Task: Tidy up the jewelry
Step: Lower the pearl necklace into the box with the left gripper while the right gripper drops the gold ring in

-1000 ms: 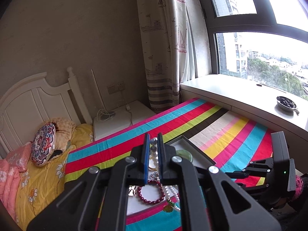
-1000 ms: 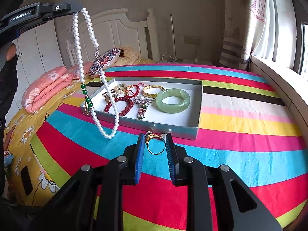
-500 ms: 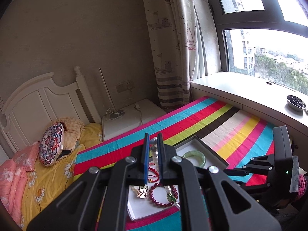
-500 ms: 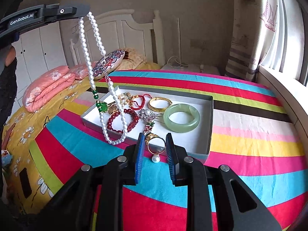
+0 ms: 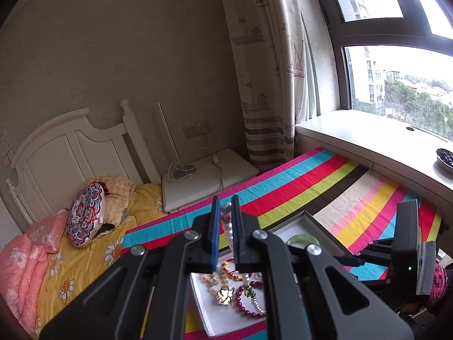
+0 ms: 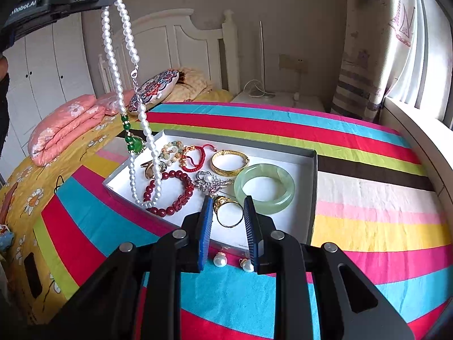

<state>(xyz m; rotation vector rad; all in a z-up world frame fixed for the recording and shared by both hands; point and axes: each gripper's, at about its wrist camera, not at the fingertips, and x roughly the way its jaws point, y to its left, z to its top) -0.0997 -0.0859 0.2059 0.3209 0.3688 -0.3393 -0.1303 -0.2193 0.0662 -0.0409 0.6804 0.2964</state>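
The bedspread (image 6: pixel 354 147) is striped in red, cyan, lime, brown, cream, pink and yellow. The box (image 6: pixel 313 175) is grey outside, white inside. In it lie a pale green bangle (image 6: pixel 264 188), a gold bangle (image 6: pixel 230 163) and dark red beads (image 6: pixel 170 191). The necklace (image 6: pixel 113 56) is white pearl with green stones. Each hand-held gripper (image 6: pixel 228 216) is black with blue pads (image 6: pixel 205 226). The sheet (image 5: pixel 85 260) is yellow with white daisies, the quilt (image 6: pixel 65 124) pink floral
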